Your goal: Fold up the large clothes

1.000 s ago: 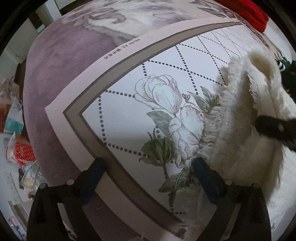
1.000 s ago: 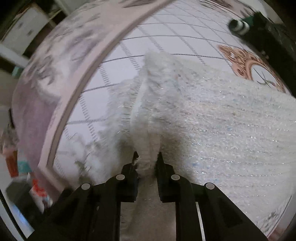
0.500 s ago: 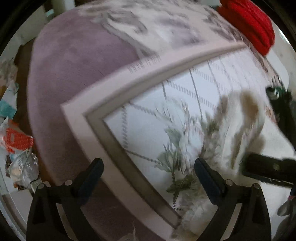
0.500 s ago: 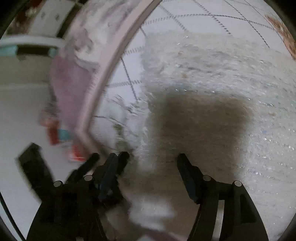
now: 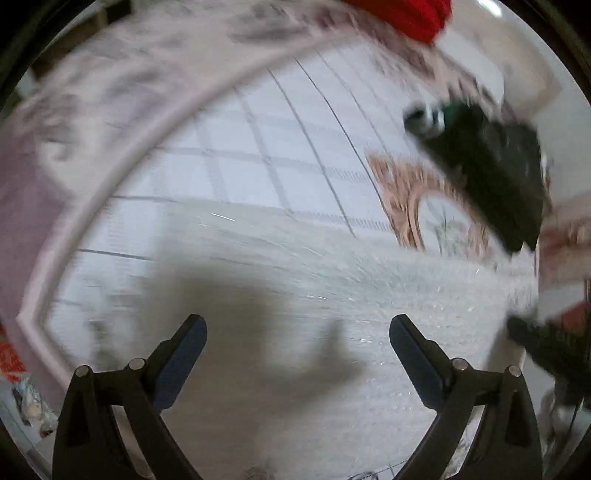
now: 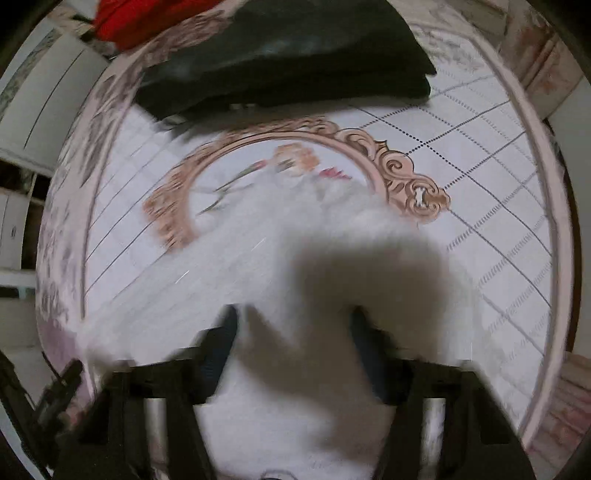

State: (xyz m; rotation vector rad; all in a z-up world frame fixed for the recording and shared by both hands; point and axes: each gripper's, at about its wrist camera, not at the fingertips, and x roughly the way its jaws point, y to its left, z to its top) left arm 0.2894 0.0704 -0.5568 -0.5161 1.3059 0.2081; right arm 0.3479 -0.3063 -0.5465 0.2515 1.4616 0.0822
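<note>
No legible writing; left gripper (image 5: 297, 332) and right gripper (image 6: 295, 332) both spread wide, empty, above fluffy white garment (image 5: 332, 280) on patterned bedspread (image 6: 480, 155).

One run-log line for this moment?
left gripper: open | right gripper: open | white fuzzy garment: flat on bedspread, unheld | view: blurred

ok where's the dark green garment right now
In the right wrist view the dark green garment lies folded at the top, beyond the oval frame print, beside the red garment.
</note>
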